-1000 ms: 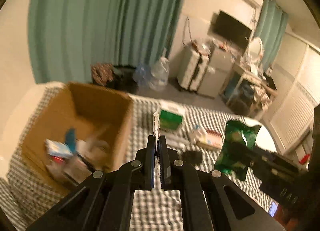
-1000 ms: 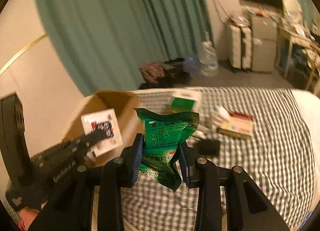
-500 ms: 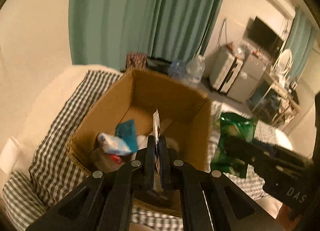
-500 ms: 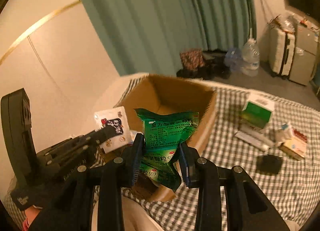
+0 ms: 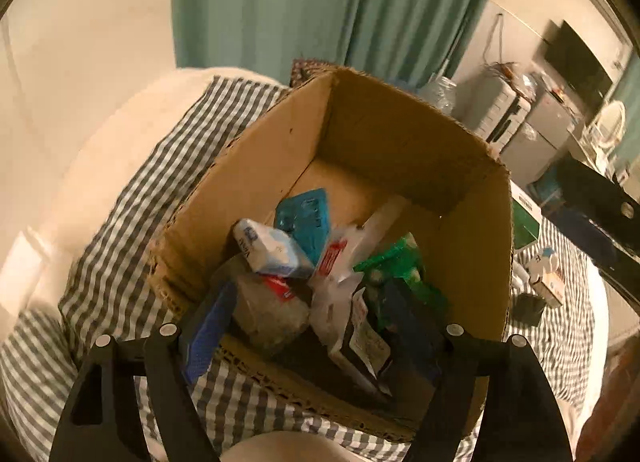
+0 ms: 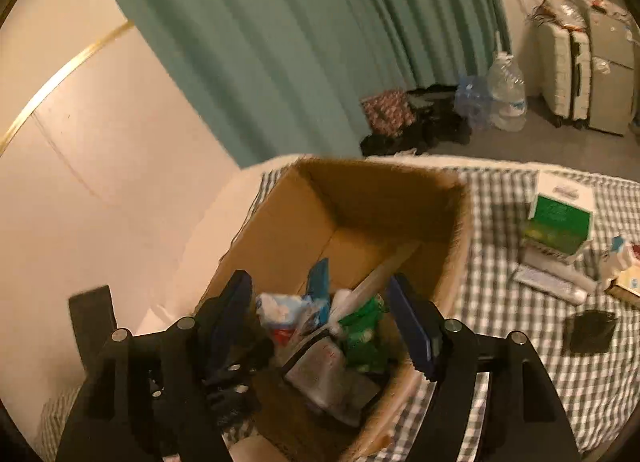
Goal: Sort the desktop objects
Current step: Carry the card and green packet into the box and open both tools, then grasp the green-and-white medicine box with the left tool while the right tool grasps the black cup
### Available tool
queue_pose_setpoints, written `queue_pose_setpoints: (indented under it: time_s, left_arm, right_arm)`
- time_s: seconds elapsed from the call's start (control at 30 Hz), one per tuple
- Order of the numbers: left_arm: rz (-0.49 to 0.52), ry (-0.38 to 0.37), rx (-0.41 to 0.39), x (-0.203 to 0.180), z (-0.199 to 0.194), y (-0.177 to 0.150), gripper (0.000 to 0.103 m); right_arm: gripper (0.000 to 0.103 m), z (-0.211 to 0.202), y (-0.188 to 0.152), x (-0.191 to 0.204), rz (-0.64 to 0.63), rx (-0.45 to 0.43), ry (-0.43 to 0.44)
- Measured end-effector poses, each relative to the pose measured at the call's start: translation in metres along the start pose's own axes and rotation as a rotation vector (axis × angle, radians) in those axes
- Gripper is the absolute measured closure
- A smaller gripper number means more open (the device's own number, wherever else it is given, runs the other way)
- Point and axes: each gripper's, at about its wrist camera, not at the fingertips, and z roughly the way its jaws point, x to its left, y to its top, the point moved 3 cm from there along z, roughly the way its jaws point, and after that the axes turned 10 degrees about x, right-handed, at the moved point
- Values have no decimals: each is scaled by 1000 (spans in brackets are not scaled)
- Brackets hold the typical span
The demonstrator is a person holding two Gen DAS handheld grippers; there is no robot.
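Left wrist view: the left gripper (image 5: 316,326) hangs over the box (image 5: 256,166), its jaws just sprung apart and empty — the green packet (image 5: 400,262) lies inside by the right wall.

Right wrist view: the right gripper (image 6: 324,322) has likewise just released — packet (image 6: 362,326) among the box's (image 6: 280,222) contents.

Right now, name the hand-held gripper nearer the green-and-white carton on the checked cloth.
Right: the right hand-held gripper hovers between the left hand-held gripper and the green-and-white carton; both are over the brown cardboard box.
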Motion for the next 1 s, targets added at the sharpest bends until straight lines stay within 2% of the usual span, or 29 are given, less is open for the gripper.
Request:
queue_pose_setpoints:
  time_s: [0.13,0.23,0.3,0.47,0.5,0.6,0.67,0.83,1.0]
  left_arm:
    - [-16,29,13,-5,-8,-5,22]
    - [18,33,-18,-22,-24,-12,15]
    - [46,19,-43,-39,-35,-17,11]
    - [113,-17,-96,-96,-56,-30,3]
    - [123,-27,-105,-110,-57,-35,1]
    - [156,-50,-104,-143,-52,-43,1]
    - [186,-60,-89,-169,-43,-49,1]
    - [275,-56,-41,-223,-11,-58,1]
    - [354,35,-33,-251,20,-57,1]
  right_arm:
    - [33,-26,-1,-20,35,-49,-50]
    - [33,-58,-8,-43,77,-89,-84]
    - [32,-81,-14,-59,97,-121,-122]
    - [19,-142,-39,-109,151,-209,-216]
    - [19,-159,-48,-124,168,-233,-259]
    - [17,-183,-65,-162,202,-240,-343]
    - [17,-192,-77,-186,240,-246,-366]
    - [17,-189,-95,-236,329,-222,-362]
    - [17,-152,-106,-259,350,-154,-304]
